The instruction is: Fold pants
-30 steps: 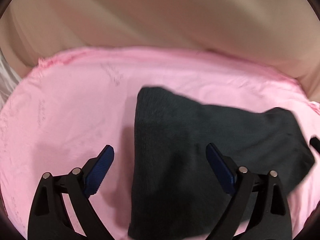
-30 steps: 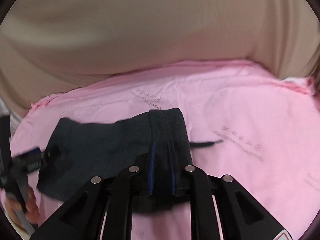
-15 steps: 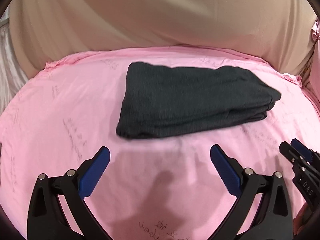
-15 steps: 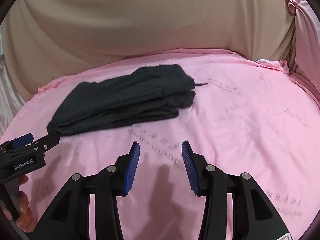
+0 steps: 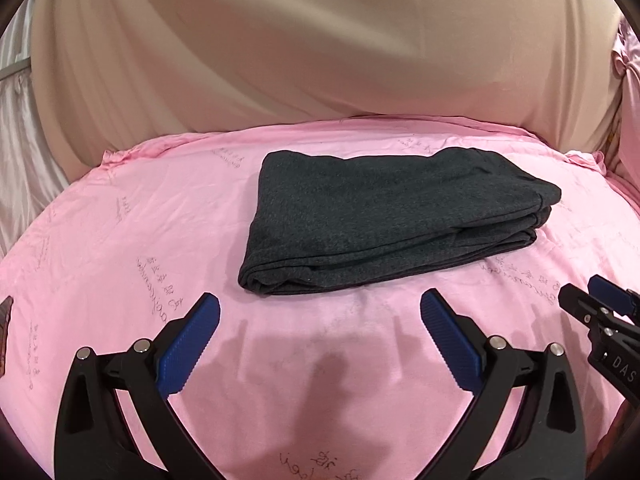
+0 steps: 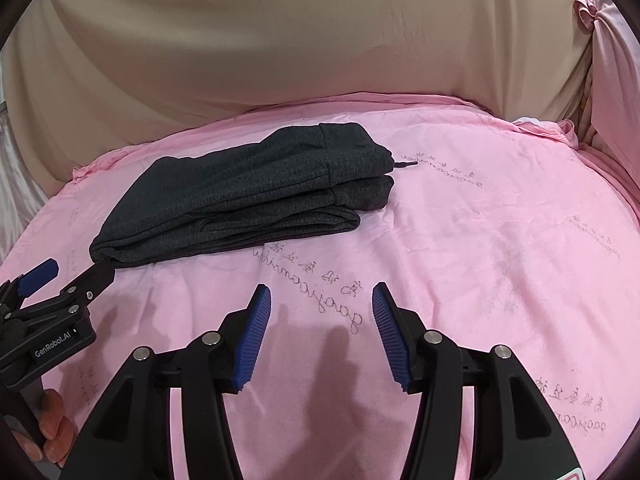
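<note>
The dark grey pants (image 5: pixel 384 216) lie folded in a flat stack on the pink sheet (image 5: pixel 120 240). In the right wrist view the pants (image 6: pixel 248 196) lie at the far left, with a drawstring tip (image 6: pixel 406 164) poking out at the waistband end. My left gripper (image 5: pixel 320 308) is open and empty, held back from the near edge of the stack. My right gripper (image 6: pixel 322 300) is open and empty, to the right of the stack. Each gripper shows at the edge of the other's view, the right one (image 5: pixel 600 312) and the left one (image 6: pixel 60 280).
A beige draped cloth (image 5: pixel 320 60) rises behind the pink sheet (image 6: pixel 500 240). Pink satin fabric (image 6: pixel 612 60) hangs at the far right. Handwriting-style print covers the sheet.
My right gripper let go of the pants and opened. Both grippers drew back from the stack, which now lies folded on the sheet.
</note>
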